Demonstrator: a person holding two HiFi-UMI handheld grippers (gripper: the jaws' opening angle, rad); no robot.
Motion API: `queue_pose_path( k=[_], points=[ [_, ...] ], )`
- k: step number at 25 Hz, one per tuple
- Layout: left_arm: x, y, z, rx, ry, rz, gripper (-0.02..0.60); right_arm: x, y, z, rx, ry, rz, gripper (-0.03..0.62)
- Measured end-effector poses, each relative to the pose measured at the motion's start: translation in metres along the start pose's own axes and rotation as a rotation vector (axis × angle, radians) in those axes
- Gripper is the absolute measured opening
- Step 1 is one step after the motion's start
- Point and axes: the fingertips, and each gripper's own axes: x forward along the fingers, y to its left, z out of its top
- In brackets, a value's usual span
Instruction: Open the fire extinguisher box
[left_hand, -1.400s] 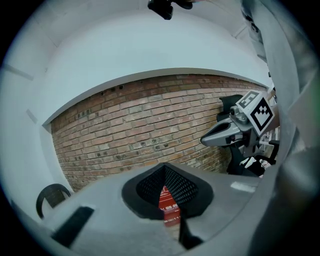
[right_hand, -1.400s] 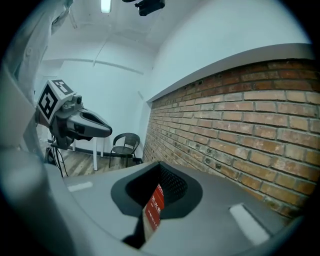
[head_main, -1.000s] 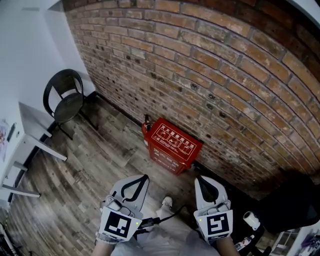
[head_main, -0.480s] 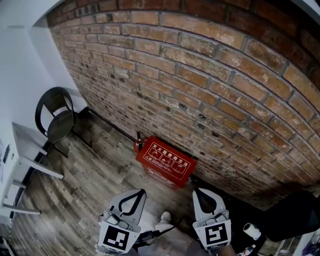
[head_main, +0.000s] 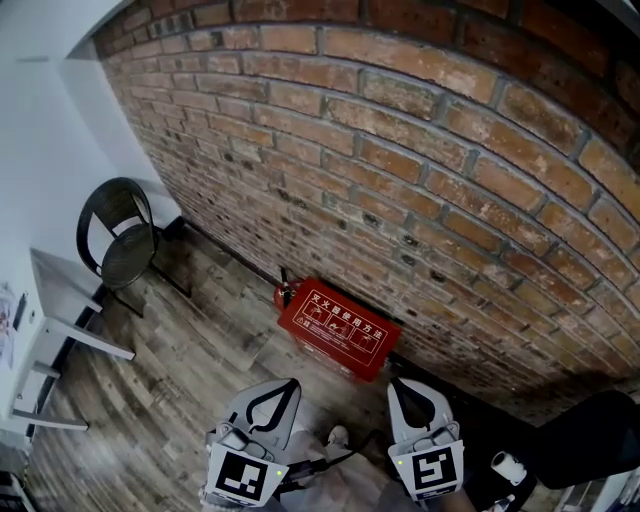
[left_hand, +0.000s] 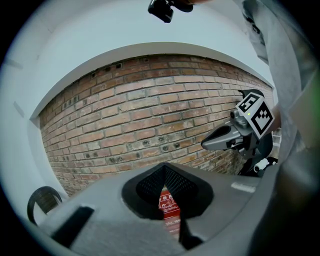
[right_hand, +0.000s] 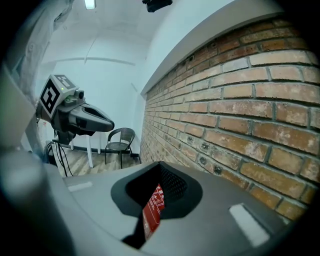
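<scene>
- You have not begun the opening. The fire extinguisher box (head_main: 338, 322) stands on the floor (head_main: 190, 370), at its edge along the brick wall (head_main: 420, 200), with the lid down and untouched.
- Your left gripper (head_main: 290, 383) and right gripper (head_main: 393, 384) hang well short of it, both with jaws closed together on nothing.
- The shut lid hides whatever the box holds; reaching and raising that lid is all left to do.
</scene>
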Motion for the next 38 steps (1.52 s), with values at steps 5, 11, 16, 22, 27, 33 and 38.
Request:
queue_pose_path(
  k=[5, 11, 16, 22, 27, 33, 38],
  points=[
    [0.004, 0.007, 0.003, 0.001, -0.010, 0.001, 0.000, 0.005, -0.004, 0.003, 0.003, -0.001, -0.011, 0.006],
    [0.011, 0.023, 0.003, 0.000, -0.006, -0.011, 0.000, 0.017, -0.007, 0.010, 0.016, 0.002, -0.029, 0.006],
    [0.015, 0.031, -0.008, -0.003, 0.020, -0.033, 0.000, 0.028, -0.001, 0.005, 0.024, 0.029, -0.019, 0.006],
    [0.026, 0.037, -0.026, -0.021, 0.037, -0.062, 0.000, 0.045, 0.004, -0.015, 0.051, 0.076, -0.010, 0.006],
    [0.031, 0.039, -0.043, -0.005, 0.049, -0.105, 0.000, 0.059, 0.016, -0.032, 0.049, 0.101, 0.016, 0.006],
    [0.047, 0.036, -0.073, -0.028, 0.078, -0.142, 0.000, 0.074, 0.019, -0.062, 0.077, 0.151, 0.029, 0.006],
    [0.063, 0.025, -0.111, -0.051, 0.117, -0.191, 0.000, 0.088, 0.021, -0.091, 0.095, 0.164, 0.031, 0.006]
  ],
)
